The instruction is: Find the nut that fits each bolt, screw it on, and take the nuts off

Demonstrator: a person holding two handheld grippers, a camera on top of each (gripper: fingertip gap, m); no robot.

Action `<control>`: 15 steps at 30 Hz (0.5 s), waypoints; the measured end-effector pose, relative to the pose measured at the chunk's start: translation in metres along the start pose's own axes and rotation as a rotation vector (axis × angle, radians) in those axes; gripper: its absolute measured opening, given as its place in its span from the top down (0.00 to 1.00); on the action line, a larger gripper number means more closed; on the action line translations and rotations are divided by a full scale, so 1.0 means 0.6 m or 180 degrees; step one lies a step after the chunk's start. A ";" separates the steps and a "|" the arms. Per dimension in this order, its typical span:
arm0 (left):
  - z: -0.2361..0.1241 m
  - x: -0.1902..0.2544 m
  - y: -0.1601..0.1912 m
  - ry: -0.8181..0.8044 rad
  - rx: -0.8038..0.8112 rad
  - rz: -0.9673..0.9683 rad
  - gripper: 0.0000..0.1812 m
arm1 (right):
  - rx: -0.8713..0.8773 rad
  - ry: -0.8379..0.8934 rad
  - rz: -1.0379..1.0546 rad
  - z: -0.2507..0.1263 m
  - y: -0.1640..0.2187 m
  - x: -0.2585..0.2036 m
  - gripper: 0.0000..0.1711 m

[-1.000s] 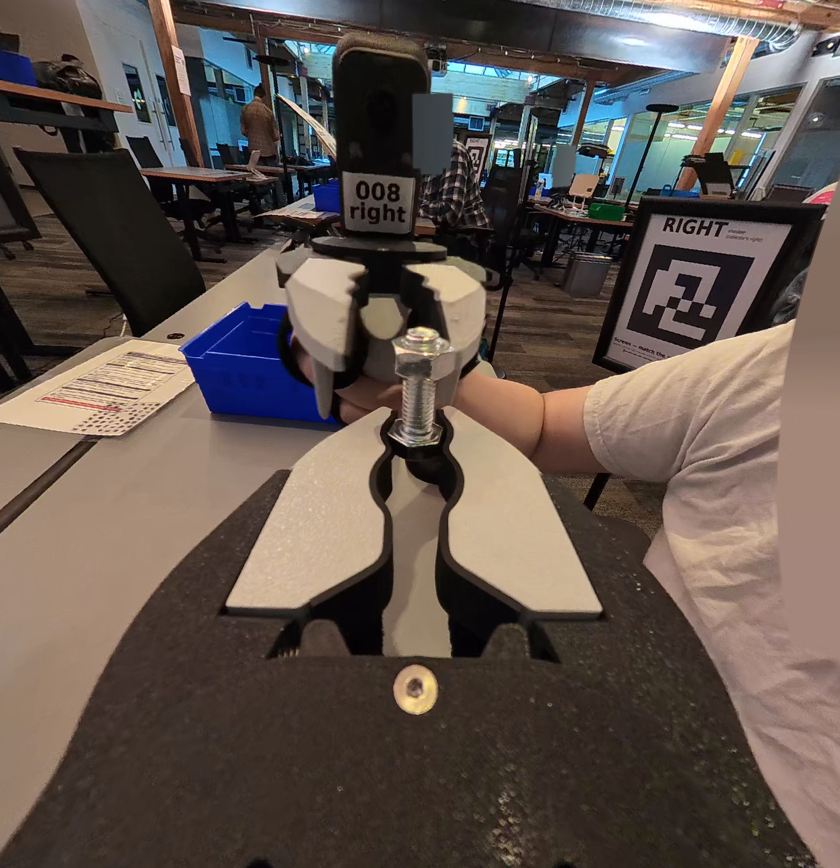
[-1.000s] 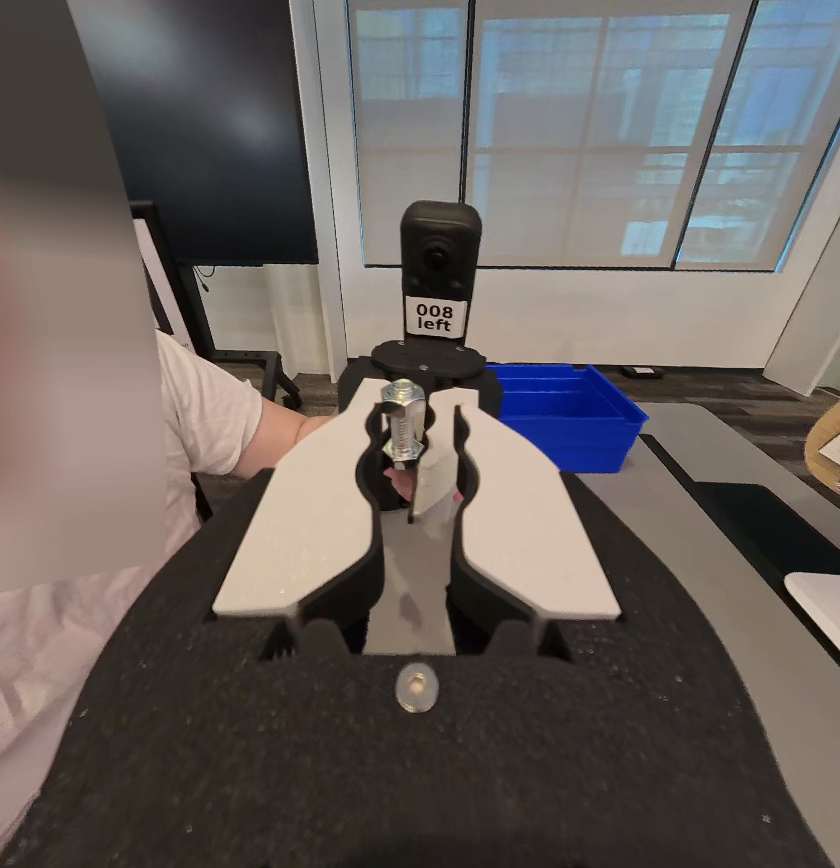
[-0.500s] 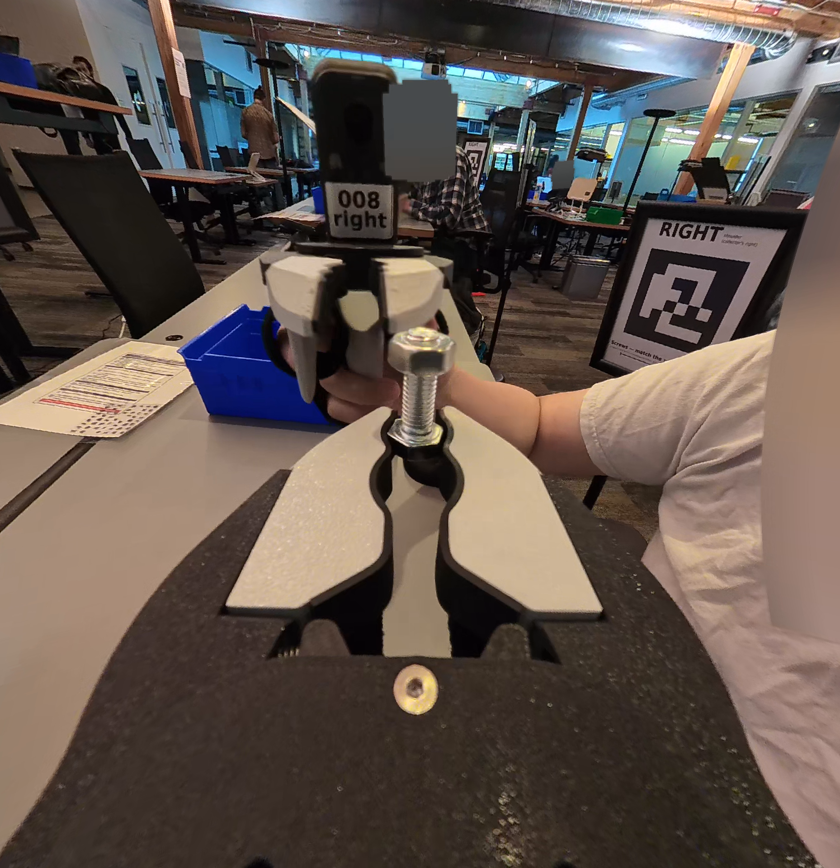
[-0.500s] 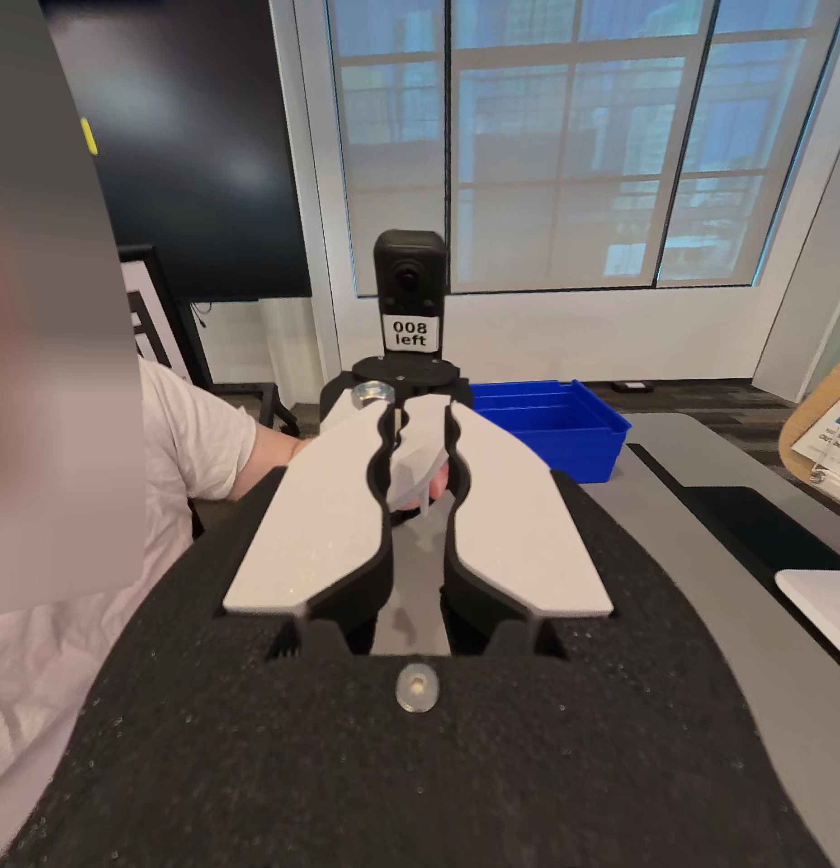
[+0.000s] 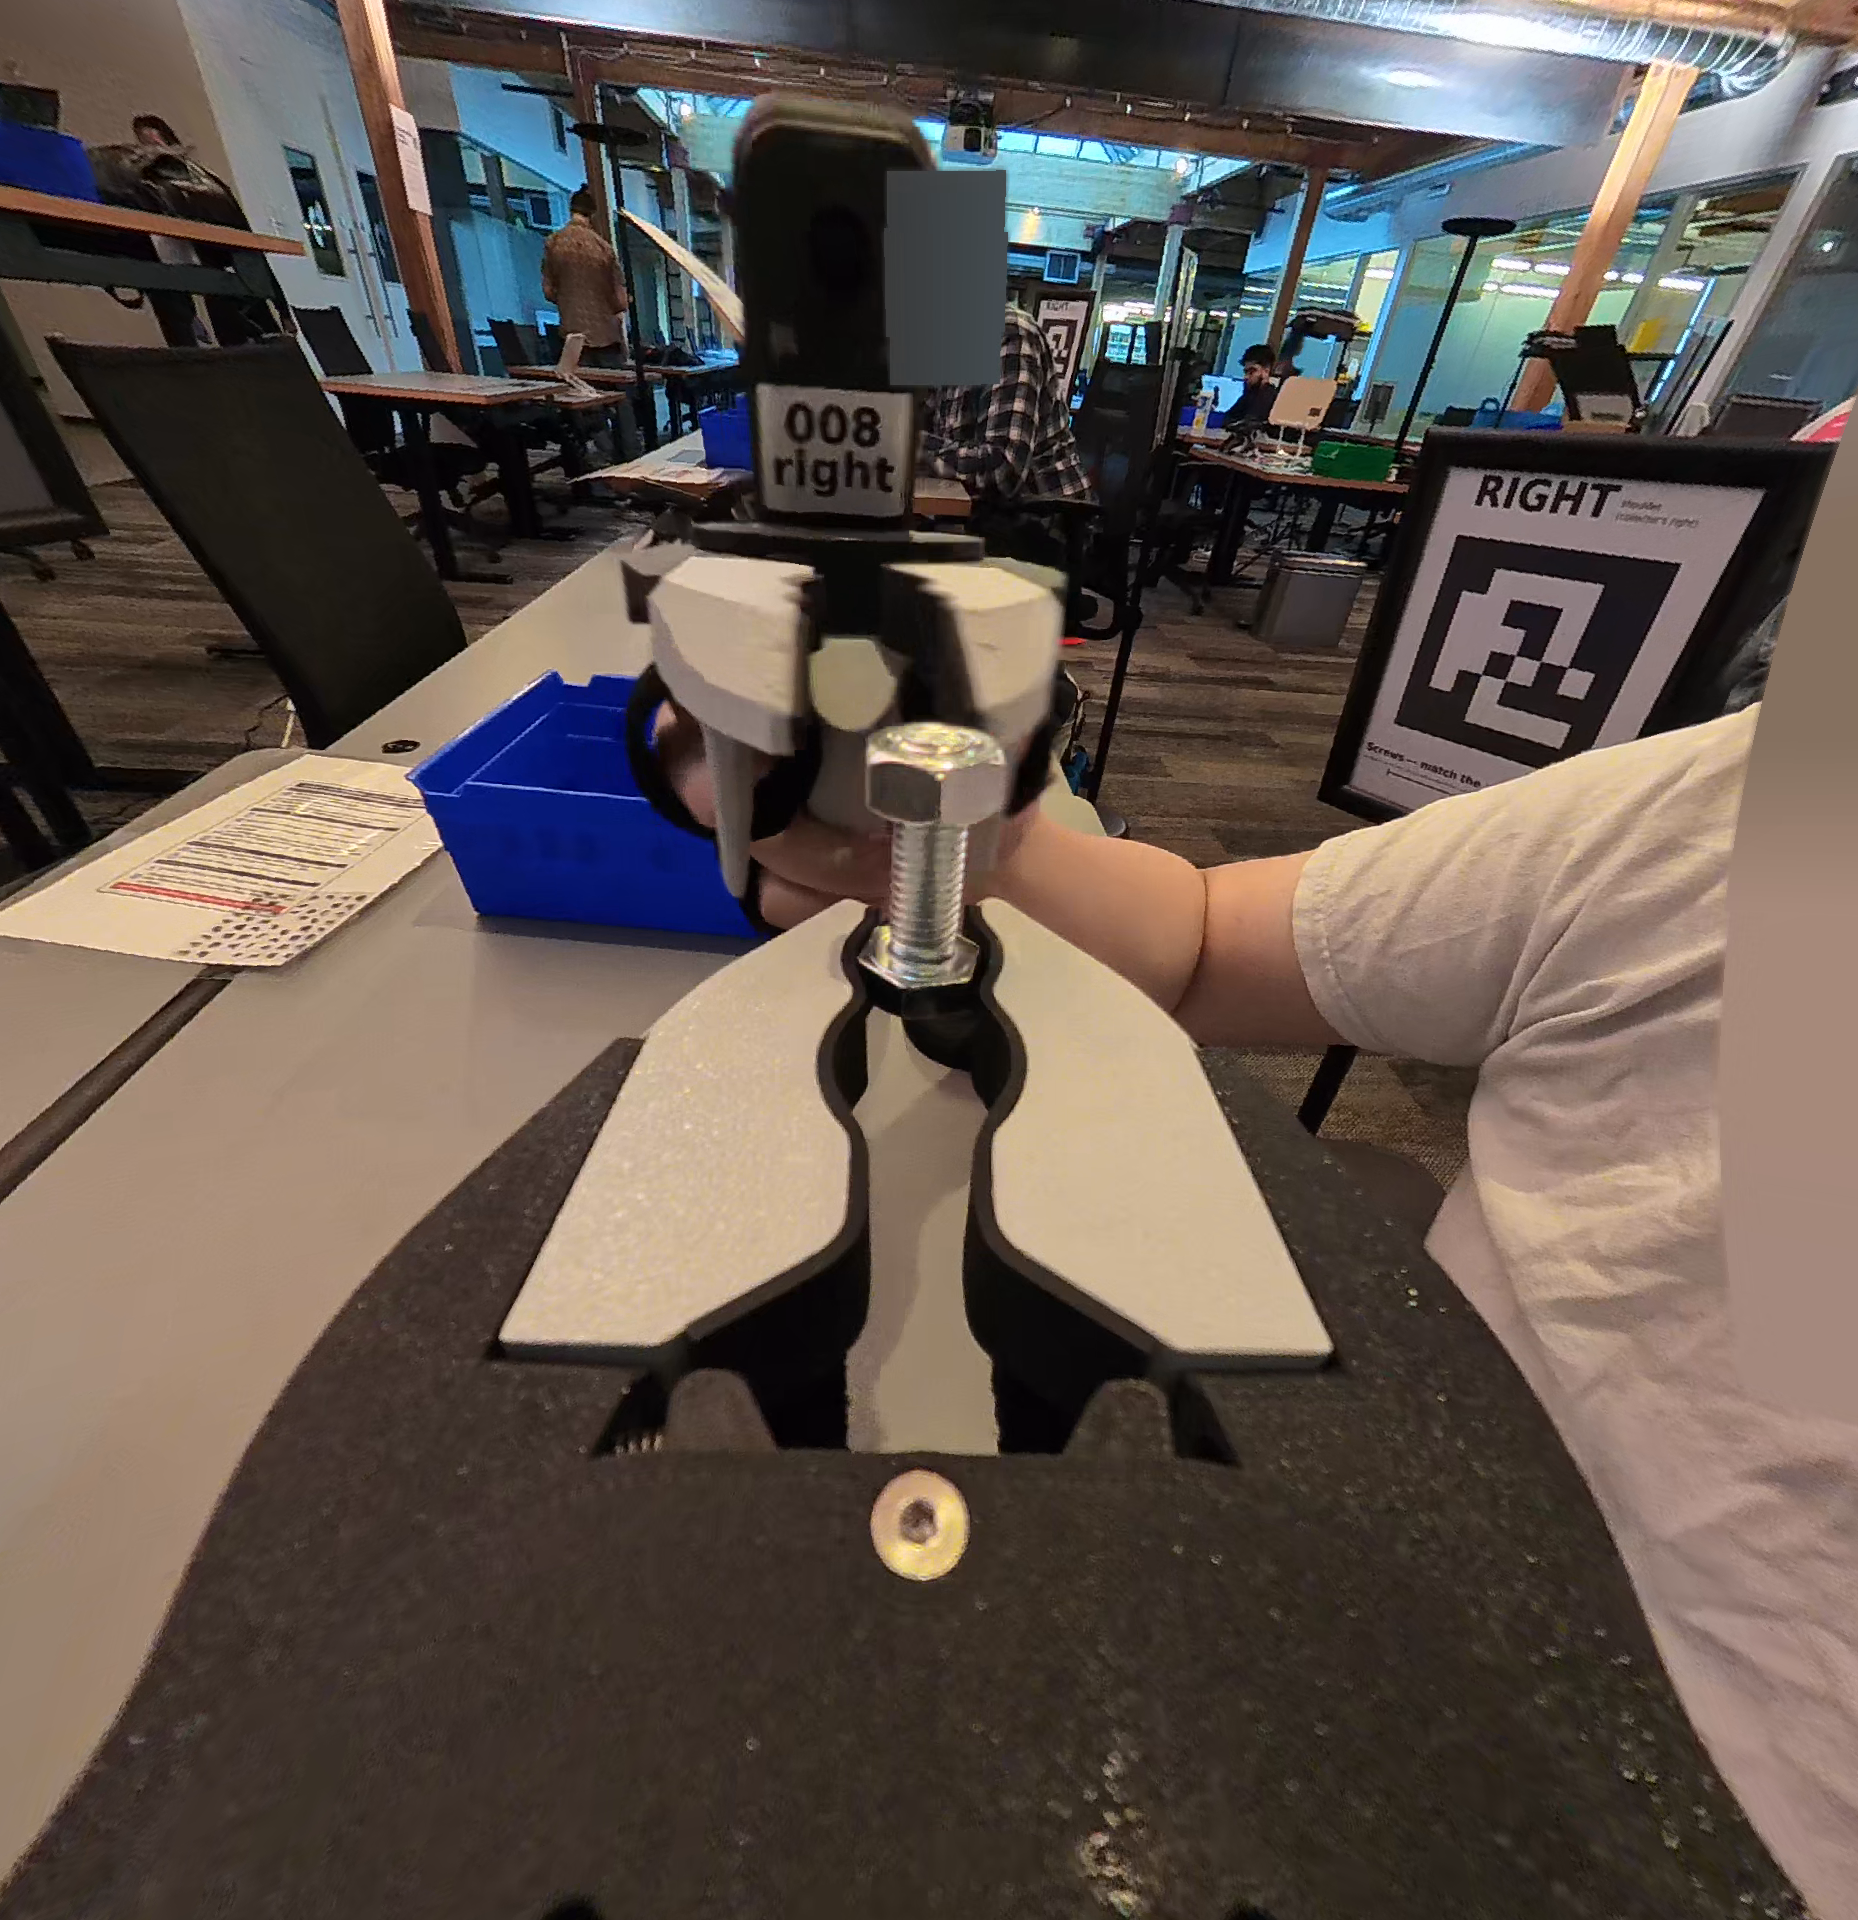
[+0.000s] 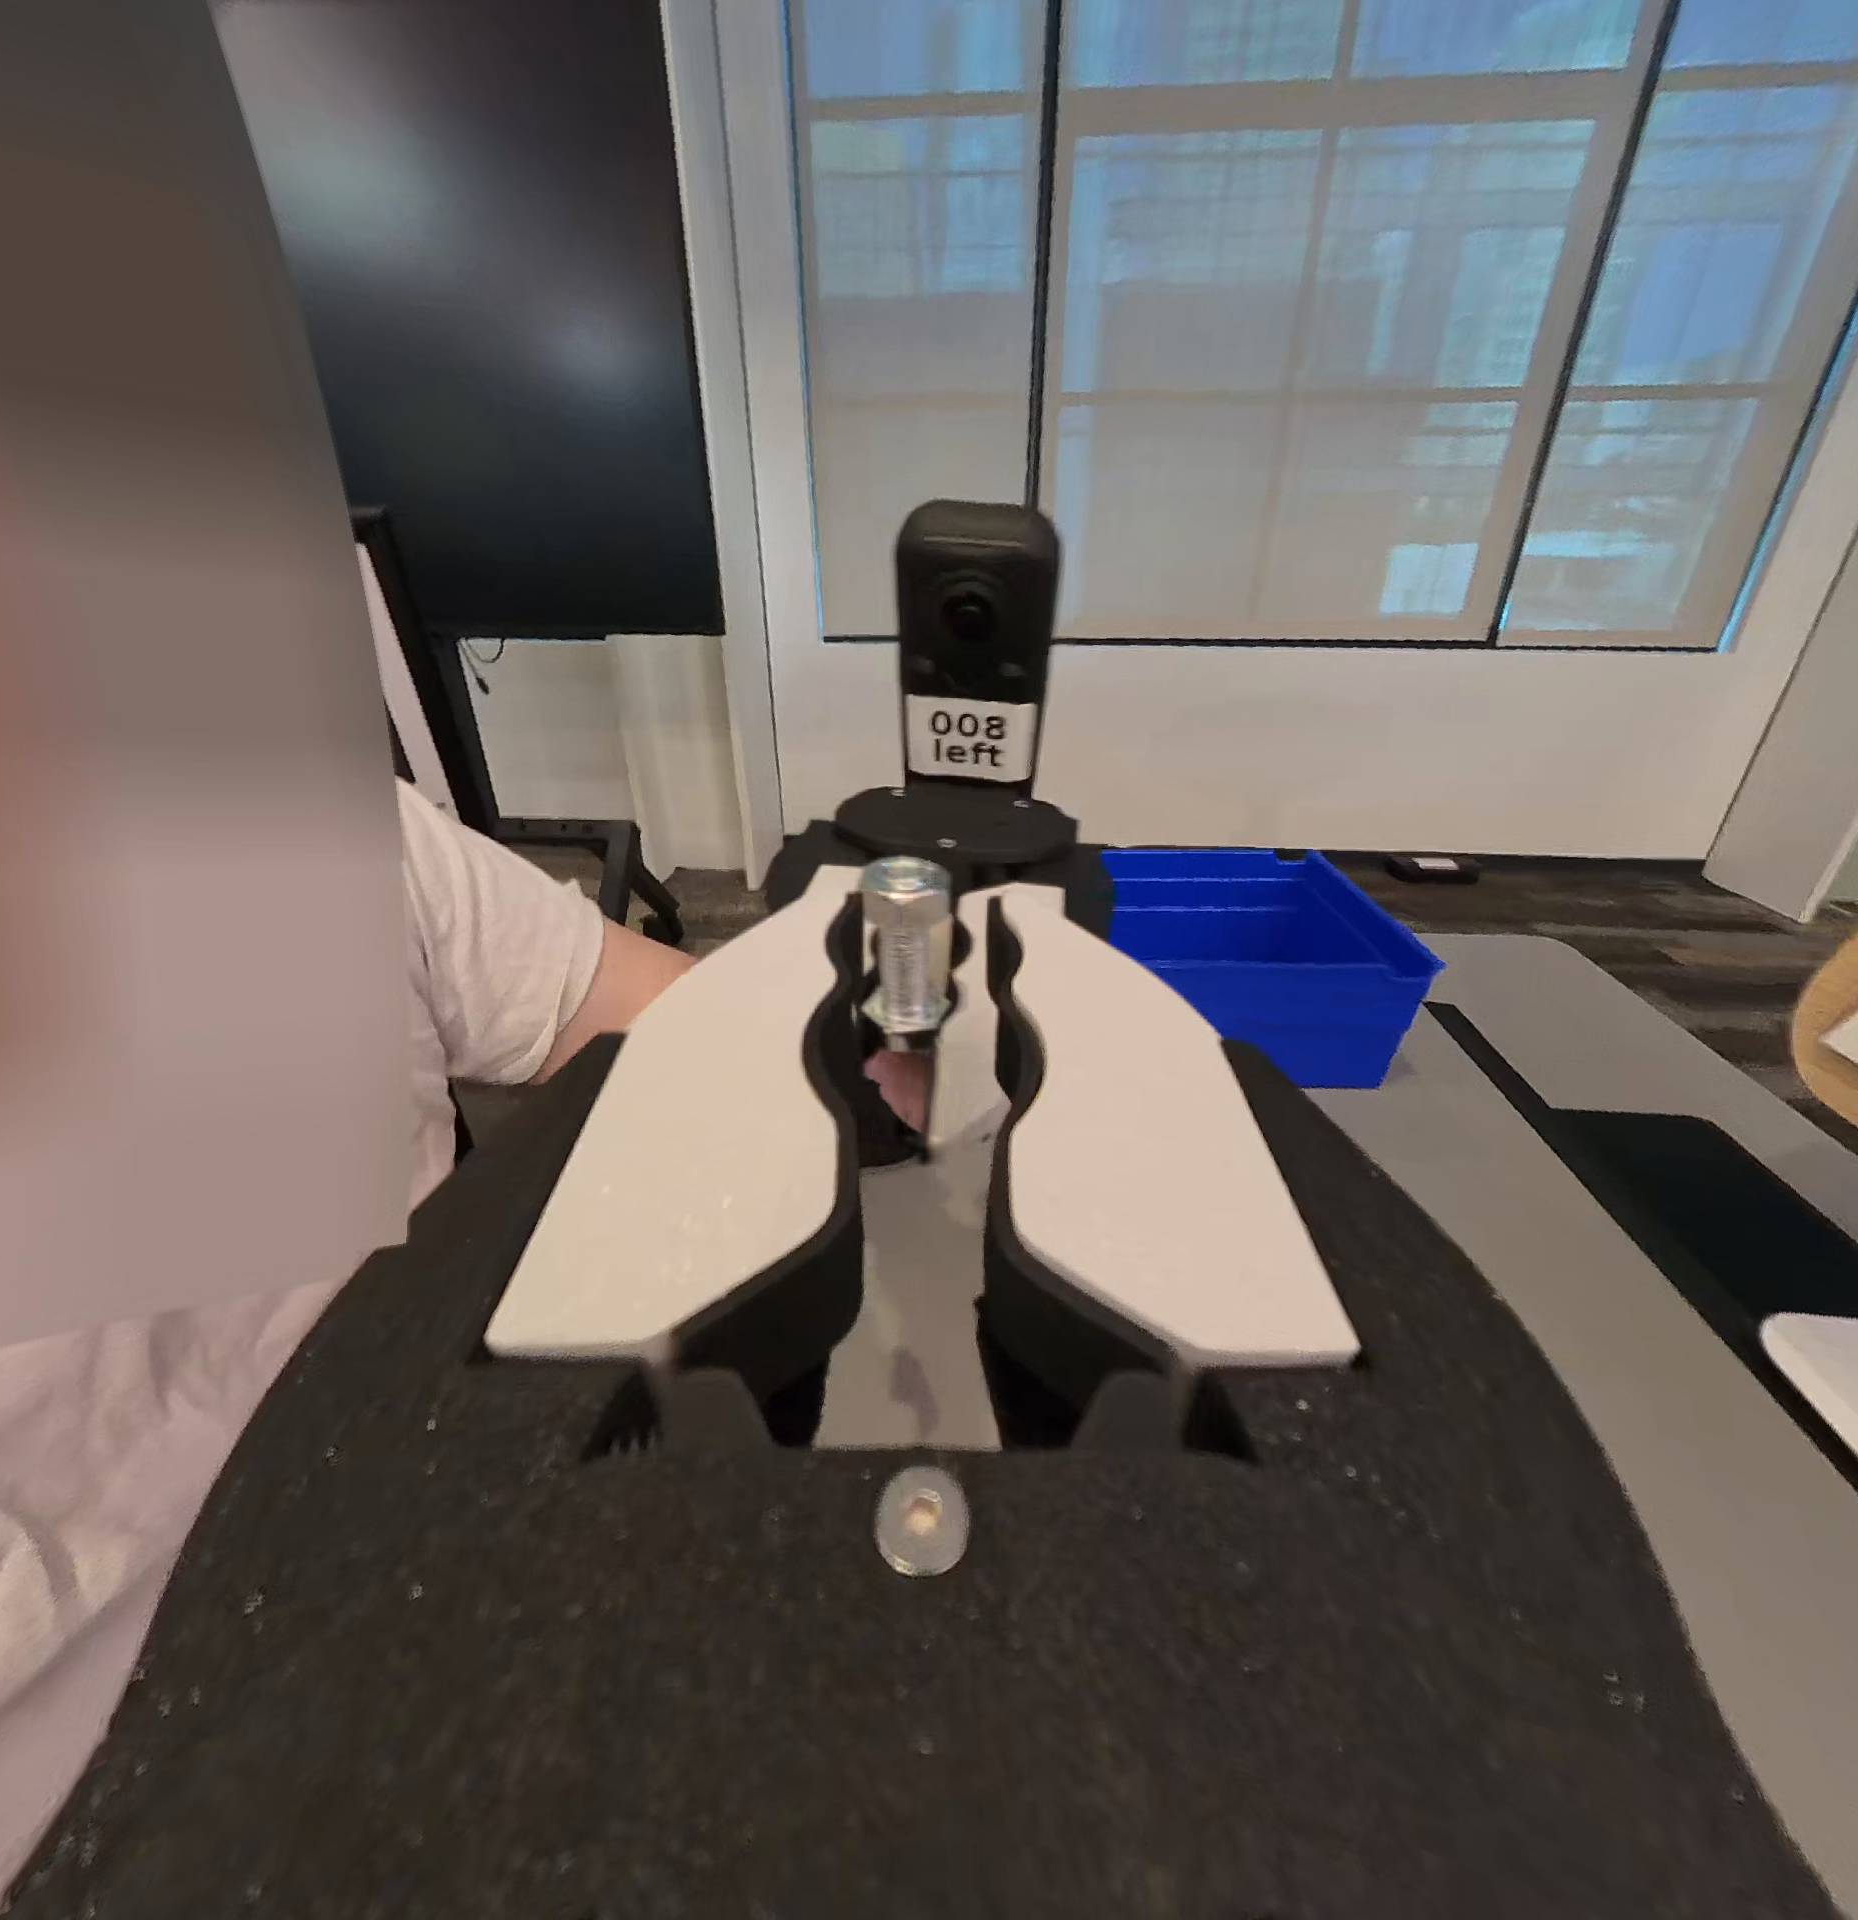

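A silver bolt (image 5: 930,873) stands upright, head up, with a silver nut (image 5: 920,956) on its lower end. My left gripper (image 5: 920,971) is shut on the nut and holds the bolt above the grey table (image 5: 281,1143). My right gripper (image 6: 927,914) faces it from the other side. Its jaws stand a little apart on either side of the bolt's head (image 6: 904,883), with a gap showing on the right. In the left wrist view the right gripper (image 5: 852,675) sits just behind the bolt's head, held by a person's hand.
A blue bin (image 5: 551,821) stands on the table beyond the grippers and also shows in the right wrist view (image 6: 1268,966). A printed sheet (image 5: 239,862) lies at the left. A framed sign (image 5: 1548,623) stands at the right. The person's arm (image 5: 1164,935) reaches in from the right. About 4 cm separates my left fingertips from my right.
Half a second ago the right gripper was off to the side and higher than the bolt. It has come back level with the bolt's head. The left gripper keeps its hold.
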State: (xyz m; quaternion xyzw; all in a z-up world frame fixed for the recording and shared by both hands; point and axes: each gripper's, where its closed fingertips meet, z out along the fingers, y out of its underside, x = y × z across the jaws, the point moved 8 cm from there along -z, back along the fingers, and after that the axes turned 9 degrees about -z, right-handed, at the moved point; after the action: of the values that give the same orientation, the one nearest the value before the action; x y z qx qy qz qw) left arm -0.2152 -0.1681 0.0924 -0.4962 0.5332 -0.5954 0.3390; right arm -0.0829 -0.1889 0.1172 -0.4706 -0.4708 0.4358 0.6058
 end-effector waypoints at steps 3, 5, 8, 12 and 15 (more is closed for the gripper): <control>0.002 0.001 0.001 0.0029 0.0001 -0.0019 0.92 | -0.0146 -0.0009 -0.0111 0.015 0.004 -0.011 0.86; 0.002 0.002 0.000 0.0009 0.0011 -0.0015 0.92 | -0.0101 0.0057 -0.0123 0.008 0.007 -0.003 0.86; -0.002 0.002 -0.002 0.0010 0.0026 -0.0012 0.92 | 0.0032 0.0105 0.0058 -0.010 0.006 0.013 0.90; -0.001 0.001 -0.001 0.0007 0.0004 0.0000 0.92 | 0.0060 -0.0052 0.0031 0.001 -0.002 -0.002 0.88; 0.003 0.002 0.002 0.0025 -0.0016 -0.0011 0.92 | -0.0063 0.0027 -0.0065 0.011 0.003 -0.006 0.87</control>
State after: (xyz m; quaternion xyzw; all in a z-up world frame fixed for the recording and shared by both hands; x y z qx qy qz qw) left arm -0.2142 -0.1700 0.0916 -0.4956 0.5352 -0.5966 0.3347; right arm -0.0899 -0.1911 0.1156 -0.4737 -0.4773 0.4229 0.6074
